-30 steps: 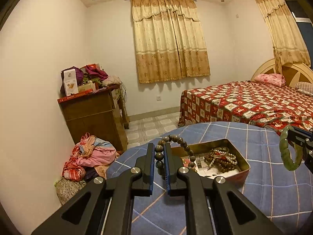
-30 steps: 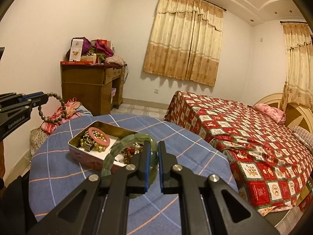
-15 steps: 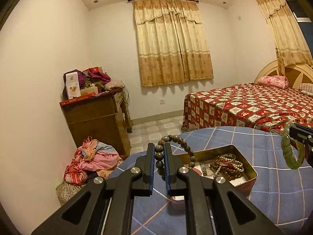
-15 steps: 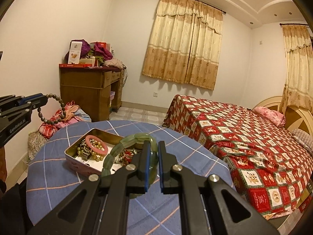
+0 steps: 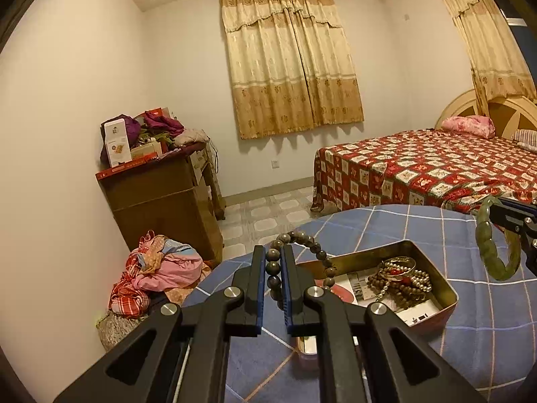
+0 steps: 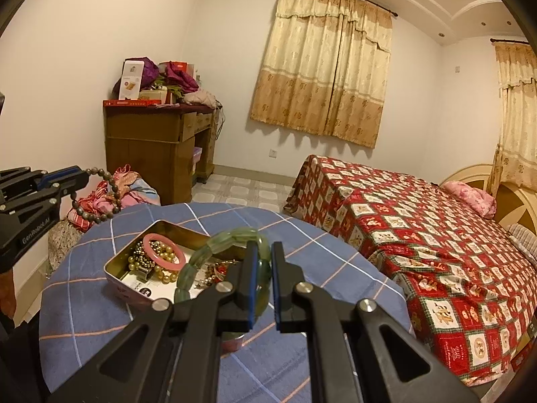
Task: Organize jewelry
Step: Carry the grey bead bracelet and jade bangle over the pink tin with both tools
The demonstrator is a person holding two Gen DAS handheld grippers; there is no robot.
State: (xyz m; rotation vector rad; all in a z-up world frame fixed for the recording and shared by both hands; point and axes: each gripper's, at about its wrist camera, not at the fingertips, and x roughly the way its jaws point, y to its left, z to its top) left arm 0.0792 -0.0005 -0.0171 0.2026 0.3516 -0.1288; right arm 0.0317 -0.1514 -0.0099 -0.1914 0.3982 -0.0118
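your left gripper (image 5: 272,262) pinches a dark brown round-bead bracelet (image 5: 302,262) between its blue-lined fingers; the loop hangs out toward 1 o'clock, above the near left corner of the open rectangular metal tin (image 5: 449,297). your right gripper (image 6: 263,268) is pressed onto a green jade segmented bangle (image 6: 214,252), whose ring extends toward 10 o'clock over the tin's near rim. in the right wrist view the tin (image 6: 114,262) sits on the round table with a blue checked cloth (image 6: 335,262) at 10 o'clock from the fingers and holds a pink ring bangle (image 6: 164,247), gold pearl strands (image 6: 161,268) and printed paper whose text is too small to read. white lettering on the left gripper's side (image 6: 35,230) reads "genrobot.ai". in the left wrist view, a brown bead pile (image 5: 399,280) lies at the tin's 2 o'clock side.
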